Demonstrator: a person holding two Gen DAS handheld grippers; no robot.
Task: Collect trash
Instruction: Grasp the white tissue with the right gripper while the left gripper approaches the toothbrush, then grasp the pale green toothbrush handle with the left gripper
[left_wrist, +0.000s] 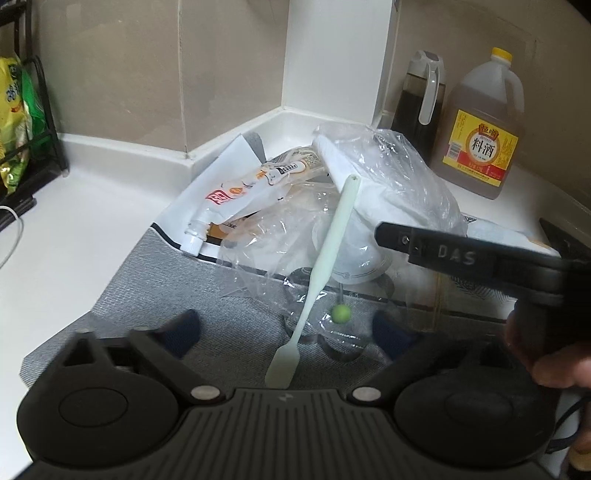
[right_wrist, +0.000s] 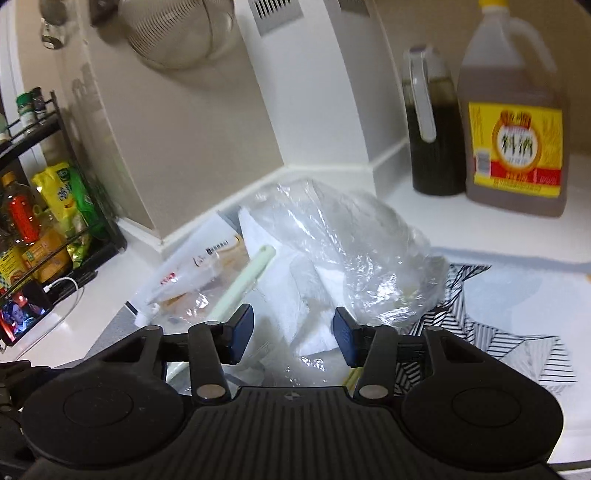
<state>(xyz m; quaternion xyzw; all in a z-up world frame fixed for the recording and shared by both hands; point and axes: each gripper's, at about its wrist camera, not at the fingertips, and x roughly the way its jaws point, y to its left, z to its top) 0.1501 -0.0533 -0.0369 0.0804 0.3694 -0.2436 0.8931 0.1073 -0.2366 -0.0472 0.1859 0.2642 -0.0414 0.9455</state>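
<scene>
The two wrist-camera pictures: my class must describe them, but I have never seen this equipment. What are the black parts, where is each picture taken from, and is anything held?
A person holds a two-finger pincer tool in each hand, and each tool carries a camera looking along its blue-padded fingers. One picture looks out from the left gripper, the other from the right gripper.

On the white counter lies a trash heap: a clear plastic bag, an empty spouted pouch and a pale green stick. A cooking wine jug stands behind.

Both grippers are open and hold nothing.
</scene>
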